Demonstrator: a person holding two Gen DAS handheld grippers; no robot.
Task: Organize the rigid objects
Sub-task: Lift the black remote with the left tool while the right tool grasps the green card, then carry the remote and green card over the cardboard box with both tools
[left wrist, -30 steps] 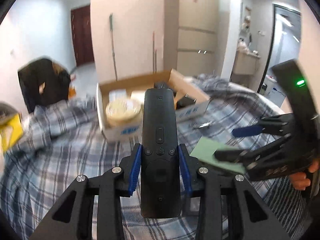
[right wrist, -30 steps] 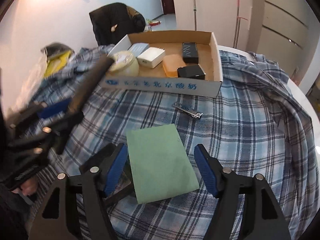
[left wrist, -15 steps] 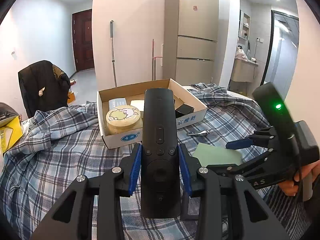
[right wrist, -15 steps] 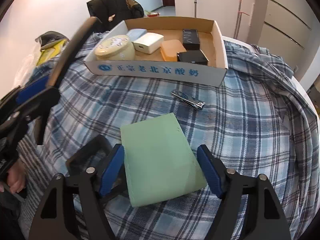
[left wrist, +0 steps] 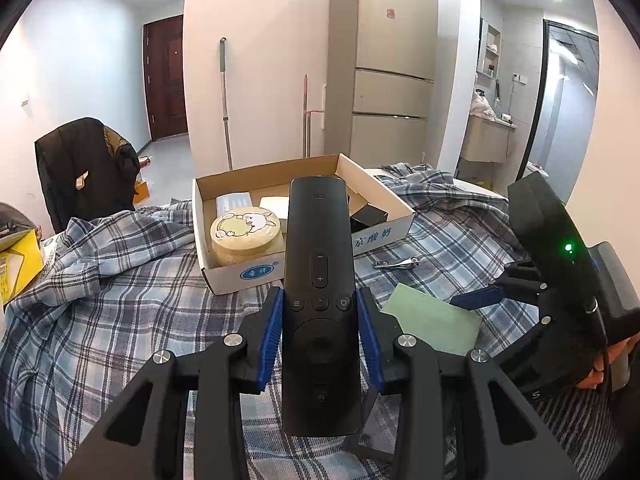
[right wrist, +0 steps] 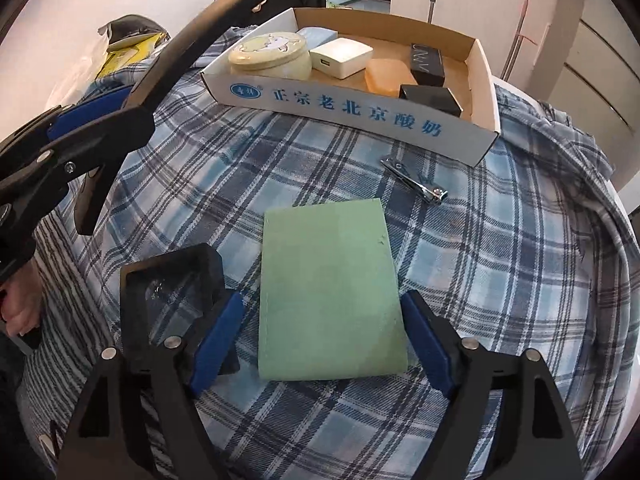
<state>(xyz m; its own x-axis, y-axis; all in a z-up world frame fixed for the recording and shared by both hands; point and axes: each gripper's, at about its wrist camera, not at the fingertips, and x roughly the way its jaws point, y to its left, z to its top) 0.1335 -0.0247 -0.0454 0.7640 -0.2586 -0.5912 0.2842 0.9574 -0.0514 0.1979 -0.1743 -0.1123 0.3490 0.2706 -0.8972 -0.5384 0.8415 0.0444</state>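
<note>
Left claw (left wrist: 320, 330) shut tight on the black remote (left wrist: 319, 300). Right claw (right wrist: 320, 344) opening around the green pad (right wrist: 330, 292) on the worktop — best centred, then squeezed gently — cardboard box (right wrist: 344, 104) waits ahead.

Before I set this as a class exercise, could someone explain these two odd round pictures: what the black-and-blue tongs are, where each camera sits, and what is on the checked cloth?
No robot here: a person holds a hand-operated gripper in each hand, with a wide-angle camera on each looking along its fingers. The left gripper is clamped on a black remote control. The right gripper points down over a green card, its fingers opening and not pressing it. On the plaid cloth also lie a nail clipper and a cardboard tray holding a round tin and small boxes.
</note>
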